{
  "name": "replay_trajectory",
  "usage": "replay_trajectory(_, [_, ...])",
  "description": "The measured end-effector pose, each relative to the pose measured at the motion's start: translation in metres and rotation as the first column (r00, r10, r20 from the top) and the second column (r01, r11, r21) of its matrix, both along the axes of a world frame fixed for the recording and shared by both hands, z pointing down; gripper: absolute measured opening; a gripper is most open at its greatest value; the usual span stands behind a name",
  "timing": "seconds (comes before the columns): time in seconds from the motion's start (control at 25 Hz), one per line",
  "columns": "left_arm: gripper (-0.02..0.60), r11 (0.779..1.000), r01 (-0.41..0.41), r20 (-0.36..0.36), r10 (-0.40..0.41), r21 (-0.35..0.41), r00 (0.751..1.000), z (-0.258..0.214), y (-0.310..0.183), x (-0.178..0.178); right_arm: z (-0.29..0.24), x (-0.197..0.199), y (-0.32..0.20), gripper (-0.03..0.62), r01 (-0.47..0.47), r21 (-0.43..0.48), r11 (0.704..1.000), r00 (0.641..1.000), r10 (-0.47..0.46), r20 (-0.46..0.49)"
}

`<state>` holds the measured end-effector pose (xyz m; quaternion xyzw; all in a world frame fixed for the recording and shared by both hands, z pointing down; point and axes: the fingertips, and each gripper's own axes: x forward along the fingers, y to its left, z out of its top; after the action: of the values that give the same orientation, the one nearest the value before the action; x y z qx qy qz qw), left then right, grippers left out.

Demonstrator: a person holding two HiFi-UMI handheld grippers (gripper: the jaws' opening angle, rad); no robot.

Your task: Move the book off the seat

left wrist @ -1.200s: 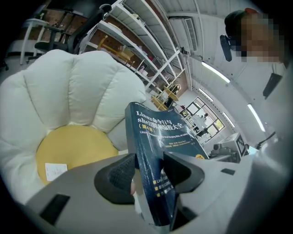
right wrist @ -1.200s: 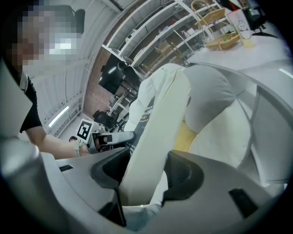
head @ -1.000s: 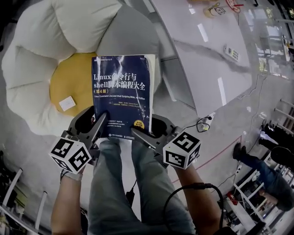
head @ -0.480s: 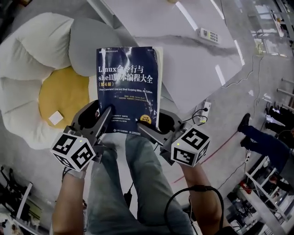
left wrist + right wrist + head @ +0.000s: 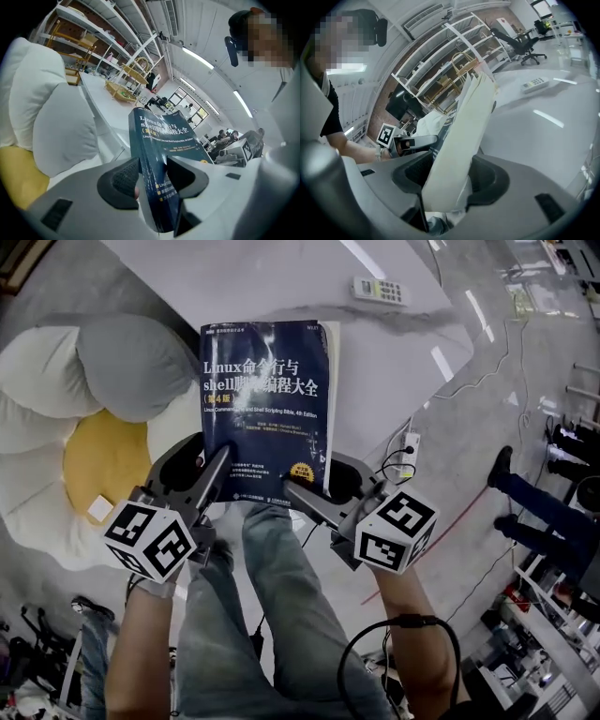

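**Flower seat, white table and grey floor around the two claws**

To the left of the left gripper (image 5: pixel 221 457), a flower-shaped seat cushion (image 5: pixel 37 418) lies on the glossy grey floor (image 5: pixel 487 409). It has white petals, one grey petal (image 5: pixel 131 367) nearest the claw and a yellow centre (image 5: pixel 98 460). A small white tag (image 5: pixel 97 510) lies on the yellow part. Ahead of both claws is a white, faintly veined table top (image 5: pixel 394 362), with a remote control (image 5: pixel 380 290) lying on it well beyond the right gripper (image 5: pixel 292 493). Just to the right of that claw, a white power strip (image 5: pixel 409 443) with cables rests on the floor. A red line (image 5: pixel 450 521) crosses the floor further right.
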<state>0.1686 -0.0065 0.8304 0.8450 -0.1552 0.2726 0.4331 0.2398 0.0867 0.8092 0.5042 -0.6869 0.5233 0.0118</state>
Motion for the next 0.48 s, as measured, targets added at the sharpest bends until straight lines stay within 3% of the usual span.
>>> replay_trajectory(0.48, [0.192, 0.998, -0.054, -0.013, 0.053, -0.027, 0.998, 0.0017, -0.0008, 0.0012, 0.0011, -0.0020, 0.0006, 0.232, -0.039, -0.026, 0.999, 0.999, 0.038, -0.012])
